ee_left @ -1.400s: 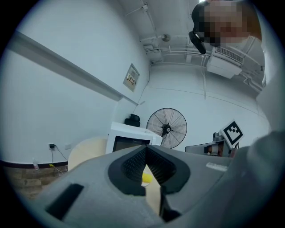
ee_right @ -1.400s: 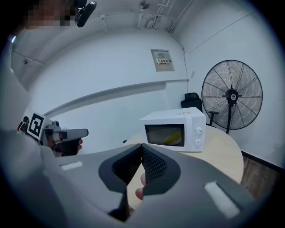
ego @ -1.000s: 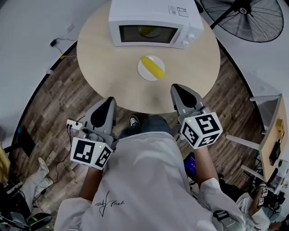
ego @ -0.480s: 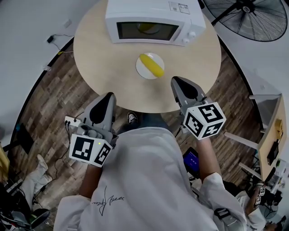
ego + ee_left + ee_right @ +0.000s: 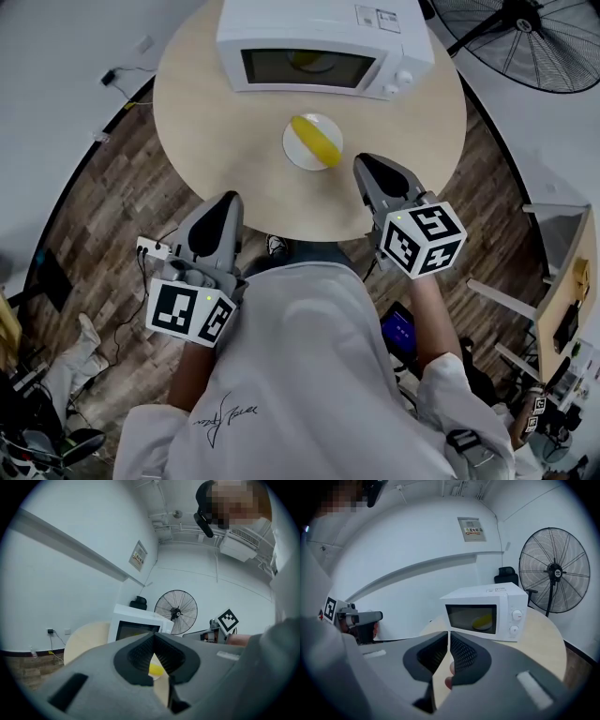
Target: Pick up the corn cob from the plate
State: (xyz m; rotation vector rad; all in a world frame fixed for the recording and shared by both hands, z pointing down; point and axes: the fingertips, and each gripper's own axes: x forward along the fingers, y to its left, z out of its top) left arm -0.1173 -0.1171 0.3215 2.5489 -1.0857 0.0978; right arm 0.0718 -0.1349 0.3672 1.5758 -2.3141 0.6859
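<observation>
The yellow corn cob [image 5: 316,139] lies across a small white plate [image 5: 298,153] in the middle of the round wooden table [image 5: 211,117]. My right gripper [image 5: 367,169] hovers over the table's near edge, just right of the plate. Its jaws have just been opening and stand a thin slit apart, with nothing between them [image 5: 448,634]. My left gripper [image 5: 221,208] hangs short of the table's edge, down and left of the plate, shut and empty [image 5: 153,637]. Through its jaws the corn cob [image 5: 156,670] shows ahead.
A white microwave [image 5: 319,42] stands at the table's far side with a yellow thing behind its door [image 5: 483,620]. A large floor fan [image 5: 530,37] is at the right. Cables and a power strip [image 5: 150,251] lie on the wood floor at the left.
My right gripper has moved forward over the table's edge toward the plate. The left gripper has edged forward a little.
</observation>
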